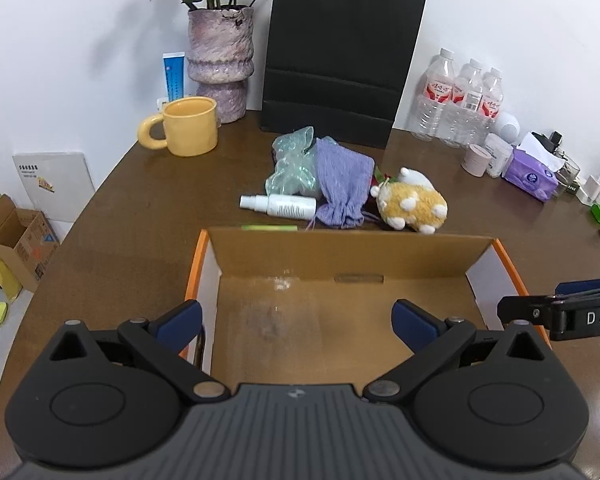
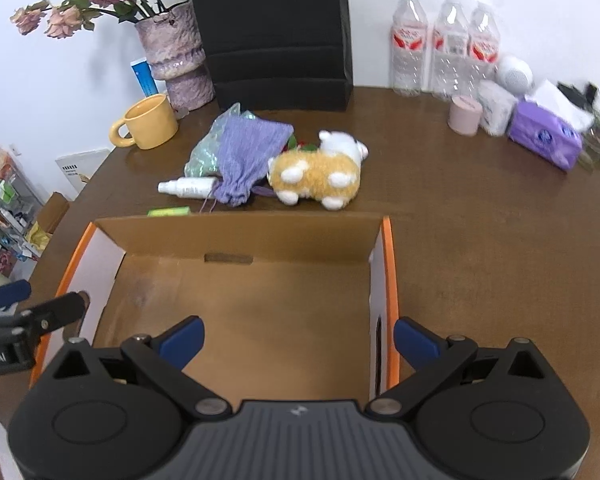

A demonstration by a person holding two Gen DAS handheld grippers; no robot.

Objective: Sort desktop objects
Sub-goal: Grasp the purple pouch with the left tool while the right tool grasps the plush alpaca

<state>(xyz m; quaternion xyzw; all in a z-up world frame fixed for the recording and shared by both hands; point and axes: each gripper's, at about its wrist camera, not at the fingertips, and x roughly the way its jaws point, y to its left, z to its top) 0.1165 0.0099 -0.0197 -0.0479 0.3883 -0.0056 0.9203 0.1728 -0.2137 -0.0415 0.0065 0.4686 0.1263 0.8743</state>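
Note:
An open cardboard box [image 1: 340, 254] with orange edges sits on the brown table, empty inside; it also shows in the right wrist view [image 2: 236, 240]. Behind it lie a white spray bottle [image 1: 278, 205], a purple knitted pouch [image 1: 342, 188], a green plastic bag [image 1: 292, 160], a yellow-and-white plush toy [image 1: 414, 202] and a thin green item [image 1: 270, 227]. My left gripper [image 1: 298, 326] is open and empty over the box's near-left part. My right gripper [image 2: 298, 340] is open and empty over the box's near-right part. The plush [image 2: 318, 172], pouch [image 2: 248, 152] and bottle [image 2: 188, 188] show there too.
A yellow mug [image 1: 188, 126], a purple vase with dried flowers [image 1: 220, 64] and a black paper bag [image 1: 336, 60] stand at the back. Water bottles [image 1: 460, 100], small jars [image 1: 476, 160] and a purple tissue pack [image 1: 532, 174] stand at the back right.

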